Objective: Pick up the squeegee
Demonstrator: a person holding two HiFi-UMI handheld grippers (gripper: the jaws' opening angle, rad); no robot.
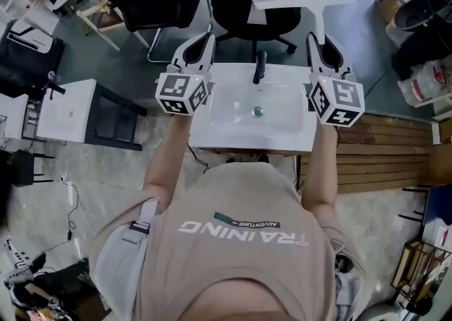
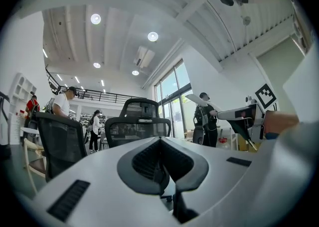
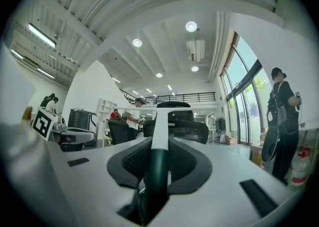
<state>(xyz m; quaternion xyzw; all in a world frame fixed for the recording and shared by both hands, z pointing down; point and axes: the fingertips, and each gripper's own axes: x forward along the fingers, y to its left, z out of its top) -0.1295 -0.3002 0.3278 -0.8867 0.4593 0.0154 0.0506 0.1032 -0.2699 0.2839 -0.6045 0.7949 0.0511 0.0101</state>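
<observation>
The squeegee (image 1: 305,3) has a long white blade, a white stem and a dark green handle (image 3: 156,171). It is lifted above the white sink (image 1: 282,140), with its blade lying level over the sink's far edge. My right gripper (image 1: 319,44) is shut on the handle, and the stem (image 3: 160,123) runs straight out between the jaws. My left gripper (image 1: 200,46) hovers over the sink's left far corner. Its jaws meet with nothing between them, as the left gripper view (image 2: 160,146) also shows. The held blade (image 2: 232,115) shows at that view's right.
A black faucet (image 1: 260,65) stands at the sink's back and a drain (image 1: 258,111) sits mid-basin. Black office chairs (image 1: 247,9) stand beyond the sink. A low white cabinet (image 1: 67,111) is to the left and wooden slats (image 1: 381,150) are to the right. People stand farther off.
</observation>
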